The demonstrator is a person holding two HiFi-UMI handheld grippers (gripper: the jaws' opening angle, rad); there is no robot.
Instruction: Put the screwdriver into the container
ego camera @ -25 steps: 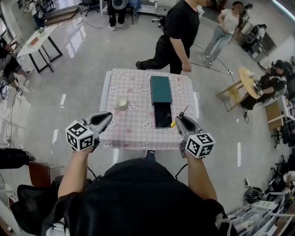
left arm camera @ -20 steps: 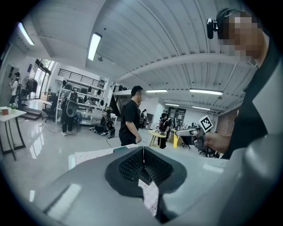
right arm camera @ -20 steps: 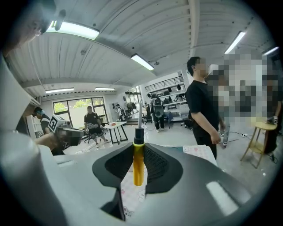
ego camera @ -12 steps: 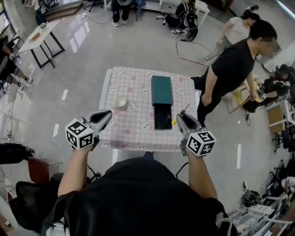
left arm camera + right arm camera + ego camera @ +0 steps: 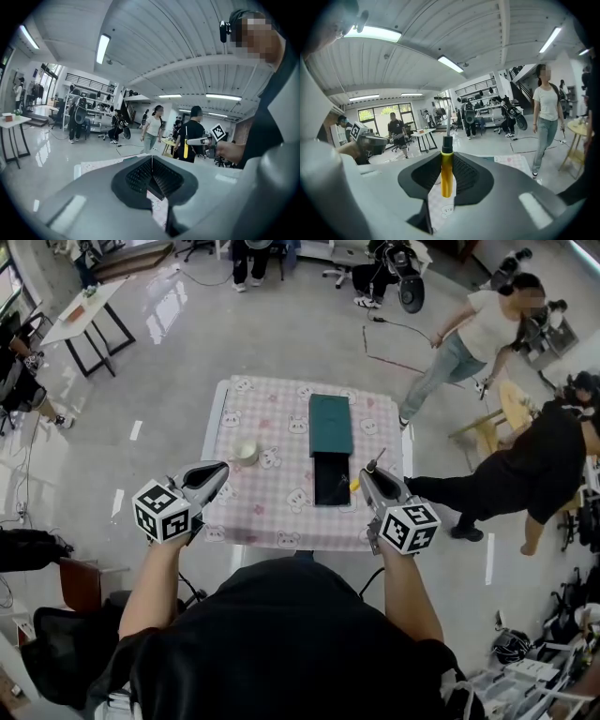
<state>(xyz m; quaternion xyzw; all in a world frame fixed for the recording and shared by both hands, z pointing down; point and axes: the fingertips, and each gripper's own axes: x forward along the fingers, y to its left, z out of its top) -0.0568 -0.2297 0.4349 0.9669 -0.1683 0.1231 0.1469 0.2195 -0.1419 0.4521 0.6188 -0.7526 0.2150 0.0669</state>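
Bright, even light from ceiling strip lamps [image 5: 101,48]; glare on the glossy floor [image 5: 159,315]; fisheye bending at the edges.

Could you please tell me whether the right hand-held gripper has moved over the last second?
No. The right hand-held gripper still holds the screwdriver just right of the black container, at the table's near edge.

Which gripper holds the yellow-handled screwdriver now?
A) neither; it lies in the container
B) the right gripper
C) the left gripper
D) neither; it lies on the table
B: the right gripper clamps the screwdriver by its yellow handle; the left gripper is shut on nothing.
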